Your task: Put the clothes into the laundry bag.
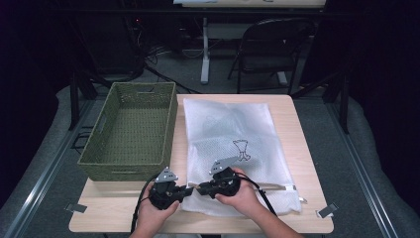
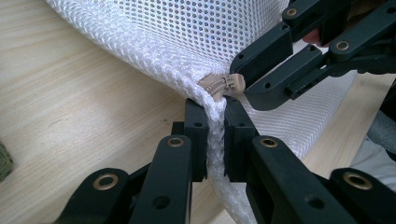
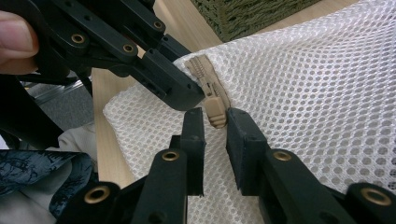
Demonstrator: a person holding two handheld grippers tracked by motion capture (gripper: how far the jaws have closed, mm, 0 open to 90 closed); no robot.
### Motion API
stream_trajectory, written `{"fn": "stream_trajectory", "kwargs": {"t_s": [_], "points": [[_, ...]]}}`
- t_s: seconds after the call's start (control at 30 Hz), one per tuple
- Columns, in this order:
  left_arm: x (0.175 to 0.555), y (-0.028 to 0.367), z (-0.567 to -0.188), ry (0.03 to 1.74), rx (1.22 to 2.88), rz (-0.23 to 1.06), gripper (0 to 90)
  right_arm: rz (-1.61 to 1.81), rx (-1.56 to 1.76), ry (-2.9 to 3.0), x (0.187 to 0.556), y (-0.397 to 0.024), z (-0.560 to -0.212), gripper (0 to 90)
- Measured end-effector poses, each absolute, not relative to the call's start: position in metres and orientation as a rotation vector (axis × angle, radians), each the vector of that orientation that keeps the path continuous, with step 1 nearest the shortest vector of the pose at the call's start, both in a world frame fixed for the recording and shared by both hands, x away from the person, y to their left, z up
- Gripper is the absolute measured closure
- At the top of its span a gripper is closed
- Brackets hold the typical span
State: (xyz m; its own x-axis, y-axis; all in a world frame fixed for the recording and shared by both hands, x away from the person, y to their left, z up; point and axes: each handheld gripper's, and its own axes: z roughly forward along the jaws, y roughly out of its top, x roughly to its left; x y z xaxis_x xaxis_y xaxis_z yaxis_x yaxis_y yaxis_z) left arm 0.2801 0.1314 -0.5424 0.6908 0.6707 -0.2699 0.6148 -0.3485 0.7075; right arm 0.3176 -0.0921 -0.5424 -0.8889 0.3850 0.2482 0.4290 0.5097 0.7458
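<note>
Right gripper point(image 3: 215, 123), jaws slightly apart, brackets the tan zipper pull point(image 3: 215, 112) at the near left corner of the white mesh laundry bag point(image 1: 233, 144); I judge the pads not yet pressing. From that pull, the zipper runs along the bag's near edge. Just beside it, my left gripper point(image 2: 215, 119) is clamped on the bag's corner fabric. Left of the bag stands the green woven basket point(image 1: 130, 130), with nothing showing inside.
</note>
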Motion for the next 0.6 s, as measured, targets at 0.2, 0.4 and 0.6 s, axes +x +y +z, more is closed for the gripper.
{"fn": "stream_trajectory", "kwargs": {"t_s": [0.2,0.4,0.6], "points": [[0.2804,0.1322,-0.5421,0.987,2.055,0.080,83.1,-1.352,-0.722,-2.668,0.3174,-0.0922,-0.5430,79.6],[0.2797,0.1310,-0.5421,0.984,2.058,0.081,83.1,-1.319,-0.751,-2.651,0.3197,-0.0922,-0.5474,77.4],[0.2804,0.1321,-0.5426,0.983,2.061,0.081,83.1,-1.336,-0.742,-2.642,0.3183,-0.0923,-0.5459,77.3]]}}
